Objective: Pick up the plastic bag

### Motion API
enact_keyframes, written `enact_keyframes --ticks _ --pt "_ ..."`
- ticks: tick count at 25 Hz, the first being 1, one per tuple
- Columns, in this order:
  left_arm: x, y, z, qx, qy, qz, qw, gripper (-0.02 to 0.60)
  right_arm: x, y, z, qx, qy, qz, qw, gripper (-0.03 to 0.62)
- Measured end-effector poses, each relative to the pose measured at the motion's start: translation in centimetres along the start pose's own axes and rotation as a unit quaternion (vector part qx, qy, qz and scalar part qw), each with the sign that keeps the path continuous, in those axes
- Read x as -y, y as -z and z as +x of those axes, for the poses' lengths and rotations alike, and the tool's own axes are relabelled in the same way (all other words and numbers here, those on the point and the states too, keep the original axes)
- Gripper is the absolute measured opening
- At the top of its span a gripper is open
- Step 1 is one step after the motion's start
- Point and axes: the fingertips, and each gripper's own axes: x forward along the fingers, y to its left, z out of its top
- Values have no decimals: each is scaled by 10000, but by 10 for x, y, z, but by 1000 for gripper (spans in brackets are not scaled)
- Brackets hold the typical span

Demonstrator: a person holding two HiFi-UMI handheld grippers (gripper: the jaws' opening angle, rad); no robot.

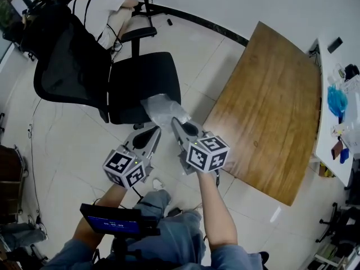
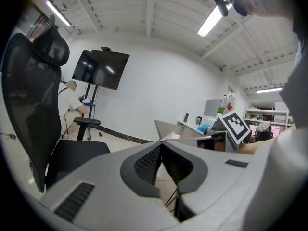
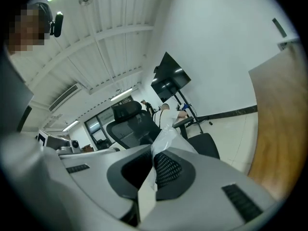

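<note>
Tongs count: two. The left tongs (image 1: 153, 133) and the right tongs (image 1: 175, 121) sit side by side in front of the person, and each carries one of the marker cubes (image 1: 205, 152).

Right tongs: clamped on the plastic bag (image 3: 166, 134). The right gripper view shows the film squeezed between the mesh pads and poking out past the tips.

Left tongs: pressed together in the left gripper view (image 2: 161, 142). Can't tell whether they've got an edge of the bag too; in the head view the bag covers both tips.

Plastic bag: just one (image 1: 163, 107), clear and crumpled. It's held up off the floor (image 1: 67, 151) in front of the office chair seat, between the chair and the wooden worktop.

In the bag: honestly can't tell, it's only a see-through wrinkly blob.

Chairs: one black office chair (image 1: 140, 86) up close, mesh back, seat bare.

Worktops: two. There's a wooden worktop (image 1: 264, 106) with a bare top, and a white worktop (image 1: 325, 129) cut off at the right edge. The white one holds small clutter, including a blue thing (image 1: 337, 101); the rest is too small to name.

People: one seated person (image 1: 101, 10) in a white top at the far end, half cut off by the frame.

Screens: one dark wall screen (image 2: 100, 69) on a stand, plus one small screen (image 1: 115, 221) low down by the wearer's lap.
</note>
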Motion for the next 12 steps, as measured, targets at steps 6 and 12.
enact_keyframes --ticks 6,12 --pt "50 -11 14 93 284 -32 9995 18 14 -30 -52 121 221 -355 9991 7" --pt "97 -14 24 139 507 -19 9986 18 22 -48 -102 207 332 -625 9973 7"
